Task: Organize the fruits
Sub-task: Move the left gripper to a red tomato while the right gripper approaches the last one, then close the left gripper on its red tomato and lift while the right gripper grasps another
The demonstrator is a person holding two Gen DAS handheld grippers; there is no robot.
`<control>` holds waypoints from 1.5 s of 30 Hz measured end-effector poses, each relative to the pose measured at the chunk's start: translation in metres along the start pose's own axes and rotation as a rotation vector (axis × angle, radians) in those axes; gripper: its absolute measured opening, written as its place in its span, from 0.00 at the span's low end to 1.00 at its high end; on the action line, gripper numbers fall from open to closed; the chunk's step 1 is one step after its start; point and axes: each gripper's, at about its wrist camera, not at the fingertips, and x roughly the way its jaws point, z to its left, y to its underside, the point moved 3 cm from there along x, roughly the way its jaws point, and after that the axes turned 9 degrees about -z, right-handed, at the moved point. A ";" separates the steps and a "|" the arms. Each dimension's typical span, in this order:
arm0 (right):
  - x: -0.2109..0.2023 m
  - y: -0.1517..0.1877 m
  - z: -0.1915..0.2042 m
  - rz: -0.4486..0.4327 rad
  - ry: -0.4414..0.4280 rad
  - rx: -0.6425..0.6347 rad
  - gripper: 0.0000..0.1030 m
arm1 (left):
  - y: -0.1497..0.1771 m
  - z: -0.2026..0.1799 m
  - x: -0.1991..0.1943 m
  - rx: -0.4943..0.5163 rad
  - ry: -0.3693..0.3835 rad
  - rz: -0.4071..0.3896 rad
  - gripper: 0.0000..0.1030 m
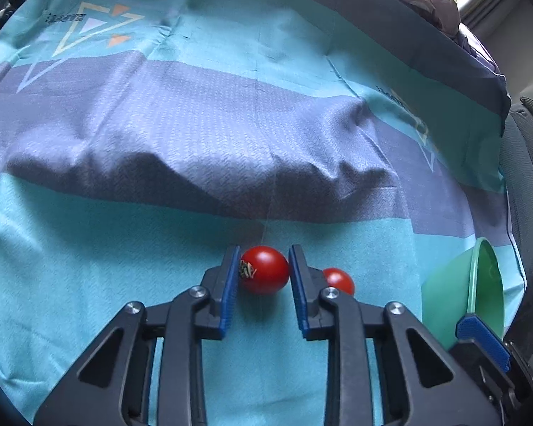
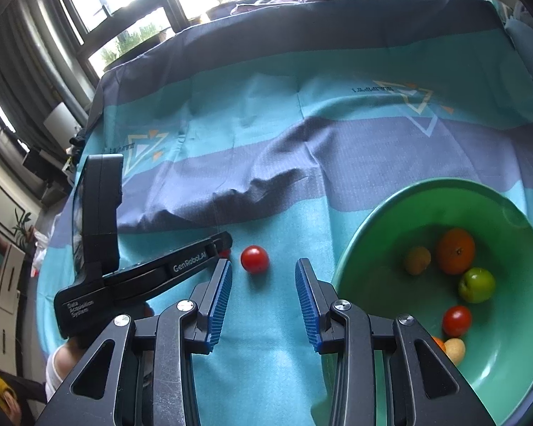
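In the left wrist view my left gripper (image 1: pixel 264 266) has its blue pads on either side of a red tomato (image 1: pixel 264 269) on the teal cloth; the pads touch or nearly touch it. A second red tomato (image 1: pixel 339 280) lies just right of the right finger. In the right wrist view my right gripper (image 2: pixel 262 277) is open and empty, with that second tomato (image 2: pixel 254 259) just ahead between its fingers. The left gripper (image 2: pixel 167 266) shows at left. A green bowl (image 2: pixel 390 213) to the right holds an orange (image 2: pixel 456 250), a green fruit (image 2: pixel 476 284), a red tomato (image 2: pixel 457 320) and small yellow fruits.
The cloth-covered table has a raised grey fold (image 1: pixel 213 177) across the middle. The bowl's rim (image 1: pixel 479 284) and the right gripper's blue fingertip (image 1: pixel 483 337) show at the left view's right edge. Windows and bedding lie beyond the far edge.
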 end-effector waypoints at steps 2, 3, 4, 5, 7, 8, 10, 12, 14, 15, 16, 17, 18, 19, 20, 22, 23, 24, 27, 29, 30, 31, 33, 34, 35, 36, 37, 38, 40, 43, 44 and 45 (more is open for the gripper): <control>0.000 0.000 0.003 -0.003 0.001 -0.012 0.36 | 0.003 0.006 -0.015 0.004 -0.005 -0.022 0.27; 0.001 0.000 0.004 -0.003 0.000 -0.015 0.36 | 0.004 0.009 -0.023 0.007 -0.008 -0.036 0.27; 0.001 0.001 0.005 -0.001 0.000 -0.017 0.36 | 0.006 0.013 -0.036 0.010 -0.010 -0.056 0.27; 0.002 0.001 0.006 0.002 0.000 -0.019 0.36 | 0.007 0.016 -0.045 0.012 -0.016 -0.076 0.27; 0.006 0.001 0.009 0.012 0.008 -0.029 0.36 | 0.012 0.024 -0.069 0.030 -0.027 -0.115 0.27; 0.009 0.001 0.013 0.021 0.016 -0.045 0.36 | 0.015 0.027 -0.078 0.027 -0.030 -0.131 0.27; 0.017 0.001 0.020 0.047 0.022 -0.075 0.36 | 0.019 0.036 -0.096 0.016 -0.021 -0.153 0.27; 0.030 0.000 0.029 0.093 0.009 -0.087 0.37 | 0.025 0.040 -0.108 0.016 -0.029 -0.178 0.27; 0.046 -0.001 0.035 0.137 -0.002 -0.087 0.37 | 0.030 0.043 -0.113 0.035 -0.049 -0.205 0.27; 0.053 -0.001 0.036 0.150 -0.001 -0.082 0.37 | 0.032 0.044 -0.115 0.037 -0.059 -0.214 0.27; 0.062 -0.001 0.037 0.169 0.013 -0.075 0.37 | 0.034 0.046 -0.116 0.044 -0.062 -0.219 0.27; 0.070 0.000 0.035 0.181 0.042 -0.077 0.37 | 0.036 0.047 -0.115 0.045 -0.062 -0.220 0.27; 0.076 0.001 0.034 0.180 0.080 -0.087 0.36 | 0.036 0.049 -0.113 0.042 -0.063 -0.215 0.27; 0.080 0.002 0.032 0.174 0.116 -0.100 0.36 | 0.037 0.050 -0.111 0.038 -0.063 -0.209 0.27; 0.085 0.002 0.030 0.167 0.152 -0.112 0.36 | 0.037 0.054 -0.113 0.037 -0.060 -0.205 0.27; 0.091 0.003 0.027 0.172 0.145 -0.114 0.36 | 0.037 0.056 -0.111 0.042 -0.060 -0.197 0.27; 0.094 0.004 0.027 0.184 0.139 -0.110 0.36 | 0.037 0.056 -0.112 0.039 -0.063 -0.199 0.27; 0.096 0.004 0.026 0.188 0.149 -0.113 0.36 | 0.037 0.056 -0.112 0.040 -0.065 -0.203 0.27; 0.103 0.005 0.028 0.191 0.165 -0.132 0.36 | 0.038 0.054 -0.115 0.047 -0.063 -0.210 0.27; 0.106 0.007 0.028 0.205 0.169 -0.127 0.36 | 0.039 0.052 -0.117 0.057 -0.065 -0.215 0.27; 0.107 0.008 0.028 0.203 0.172 -0.131 0.32 | 0.039 0.050 -0.118 0.066 -0.069 -0.219 0.27; 0.108 0.008 0.028 0.198 0.176 -0.137 0.28 | 0.040 0.048 -0.118 0.075 -0.074 -0.224 0.27; 0.107 0.008 0.030 0.188 0.180 -0.147 0.28 | 0.040 0.046 -0.121 0.093 -0.084 -0.234 0.27; 0.105 0.009 0.031 0.187 0.172 -0.152 0.27 | 0.041 0.043 -0.123 0.105 -0.087 -0.241 0.27; 0.100 0.011 0.032 0.184 0.149 -0.153 0.27 | 0.042 0.041 -0.124 0.113 -0.085 -0.247 0.27; 0.096 0.011 0.032 0.178 0.130 -0.145 0.27 | 0.043 0.039 -0.126 0.122 -0.081 -0.252 0.27; 0.091 0.011 0.034 0.171 0.116 -0.136 0.27 | 0.044 0.036 -0.129 0.128 -0.075 -0.256 0.27; 0.081 0.010 0.035 0.158 0.094 -0.128 0.27 | 0.045 0.033 -0.131 0.134 -0.067 -0.261 0.27; 0.061 0.008 0.038 0.128 0.051 -0.115 0.27 | 0.047 0.026 -0.136 0.152 -0.054 -0.274 0.27; 0.025 0.004 0.040 0.082 0.007 -0.104 0.27 | 0.051 0.007 -0.147 0.210 -0.037 -0.307 0.27; 0.012 0.004 0.038 0.058 0.000 -0.096 0.27 | 0.053 0.001 -0.150 0.224 -0.027 -0.315 0.27; -0.001 0.004 0.036 0.029 -0.005 -0.091 0.27 | 0.056 -0.006 -0.154 0.235 -0.009 -0.321 0.27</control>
